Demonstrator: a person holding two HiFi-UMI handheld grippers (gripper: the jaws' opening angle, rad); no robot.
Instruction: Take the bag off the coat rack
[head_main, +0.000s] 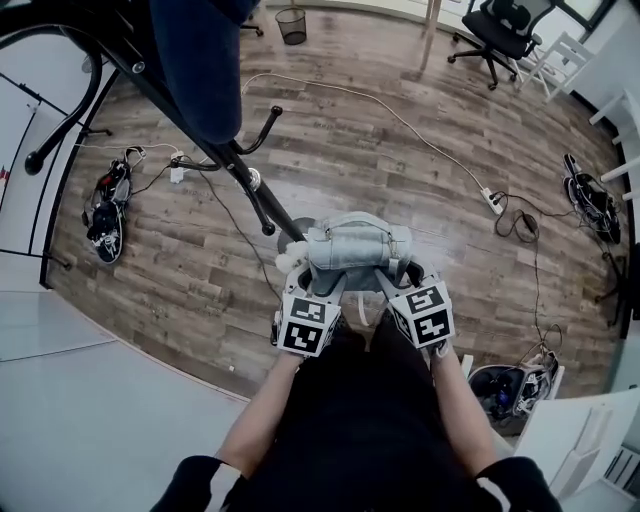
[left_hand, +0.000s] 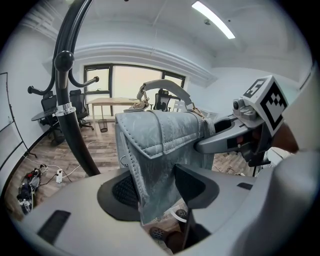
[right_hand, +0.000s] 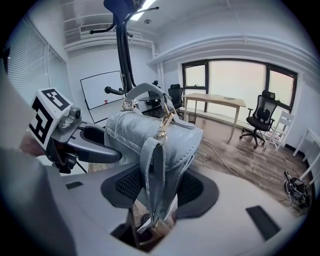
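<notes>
A grey leather bag (head_main: 358, 250) hangs in the air just right of the black coat rack (head_main: 180, 110), clear of its hooks. My left gripper (head_main: 325, 283) is shut on the bag's left end; in the left gripper view the end flap (left_hand: 150, 165) sits pinched between the pads. My right gripper (head_main: 395, 280) is shut on the bag's right end, where the side strap (right_hand: 152, 175) runs down between its jaws. The curved handle (left_hand: 165, 87) stands up free on top. Each gripper shows in the other's view, the right gripper (left_hand: 235, 137) and the left gripper (right_hand: 85, 145).
A dark blue garment (head_main: 200, 60) hangs on the rack. On the wood floor lie cables and a power strip (head_main: 493, 201), plus gear piles (head_main: 108, 215). A waste bin (head_main: 291, 25) and office chair (head_main: 500, 35) stand far off. A white table (head_main: 90, 420) lies at lower left.
</notes>
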